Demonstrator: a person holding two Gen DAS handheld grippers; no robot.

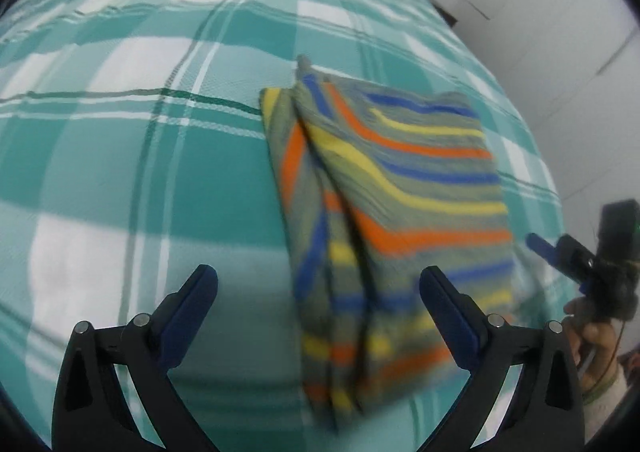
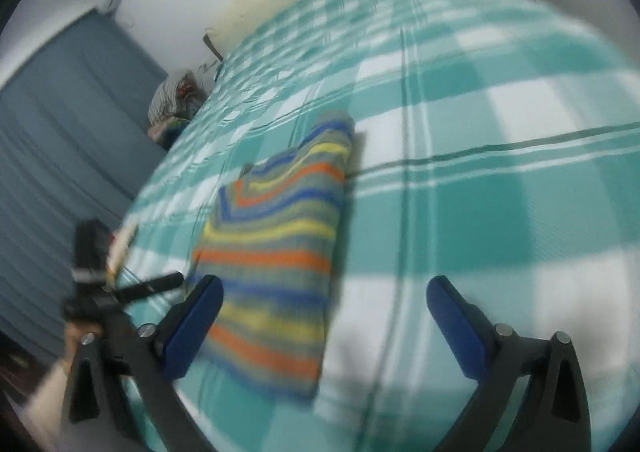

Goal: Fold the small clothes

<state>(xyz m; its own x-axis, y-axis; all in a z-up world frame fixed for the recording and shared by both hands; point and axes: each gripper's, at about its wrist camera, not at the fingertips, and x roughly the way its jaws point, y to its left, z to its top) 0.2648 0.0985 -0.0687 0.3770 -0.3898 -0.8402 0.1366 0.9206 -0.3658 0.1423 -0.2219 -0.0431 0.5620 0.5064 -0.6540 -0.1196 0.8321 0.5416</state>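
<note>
A small striped garment [image 1: 392, 188], grey with orange, yellow and blue bands, lies folded into a rough rectangle on the bed. My left gripper [image 1: 318, 284] is open and empty, hovering above the garment's near end. The garment shows in the right wrist view [image 2: 280, 252] too, left of centre. My right gripper [image 2: 324, 294] is open and empty above the garment's near right edge. The right gripper also shows at the right edge of the left wrist view [image 1: 576, 256], and the left gripper at the left of the right wrist view [image 2: 120, 288].
The bed is covered with a teal and white checked sheet [image 1: 160, 172]. White wardrobe doors [image 1: 560, 12] stand beyond the bed's right side. A blue curtain [image 2: 60, 140] and a pile of striped clothes [image 2: 172, 100] are to the left of the bed.
</note>
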